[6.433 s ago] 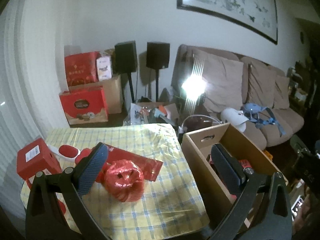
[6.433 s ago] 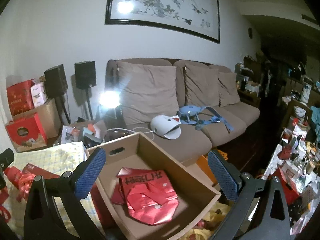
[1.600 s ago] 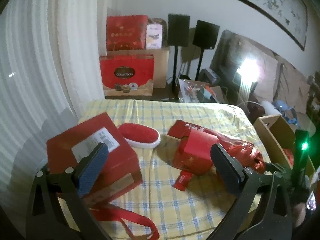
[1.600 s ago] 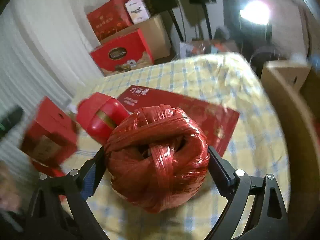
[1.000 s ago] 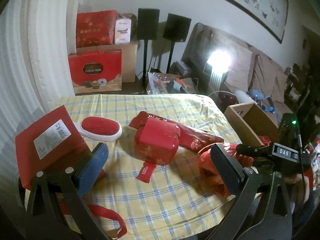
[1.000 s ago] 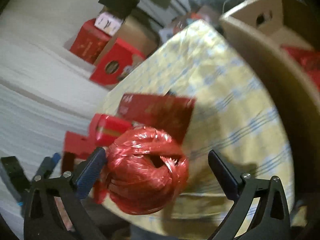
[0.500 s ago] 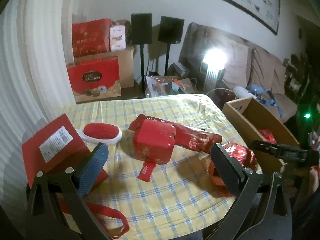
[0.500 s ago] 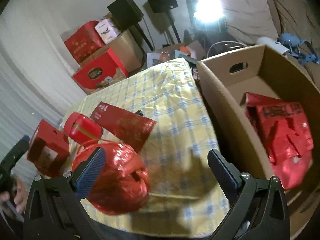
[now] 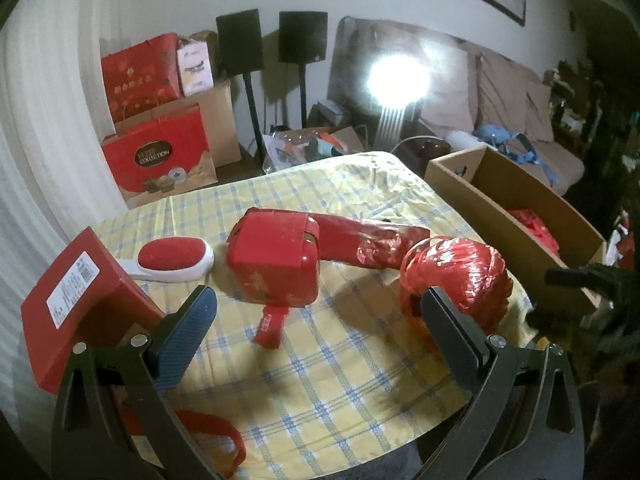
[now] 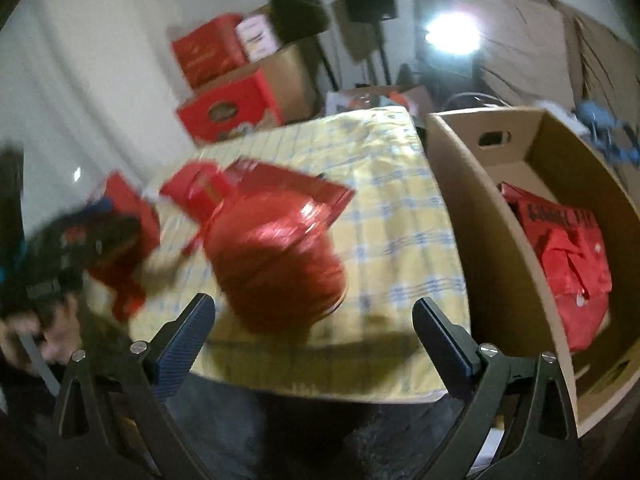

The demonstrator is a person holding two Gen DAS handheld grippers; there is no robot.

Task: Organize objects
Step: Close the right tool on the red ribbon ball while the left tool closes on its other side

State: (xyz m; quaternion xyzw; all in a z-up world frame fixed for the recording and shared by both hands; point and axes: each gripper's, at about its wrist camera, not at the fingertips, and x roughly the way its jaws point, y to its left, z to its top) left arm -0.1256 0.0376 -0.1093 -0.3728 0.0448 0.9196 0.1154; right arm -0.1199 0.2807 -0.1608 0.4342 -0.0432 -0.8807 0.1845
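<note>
A red ball of plastic twine (image 9: 456,276) sits near the right front edge of the yellow checked table (image 9: 328,380); it also shows blurred in the right wrist view (image 10: 276,260). My left gripper (image 9: 316,332) is open and empty above the table's front. My right gripper (image 10: 314,344) is open and empty, just short of the ball. A red tin (image 9: 276,264), a long red packet (image 9: 372,244), a red-topped white brush (image 9: 172,260) and a red box (image 9: 76,300) lie on the table. A cardboard box (image 10: 520,216) to the right holds a red bag (image 10: 568,248).
Red gift boxes (image 9: 160,160) and two black speakers (image 9: 240,40) stand by the far wall. A sofa (image 9: 500,92) and a bright lamp (image 9: 400,76) are behind the cardboard box (image 9: 512,204). A red ribbon (image 9: 212,436) lies at the table's front edge.
The right gripper let go of the red twine ball, which now rests on the table, and drew back. The left gripper shifted a little closer to the table.
</note>
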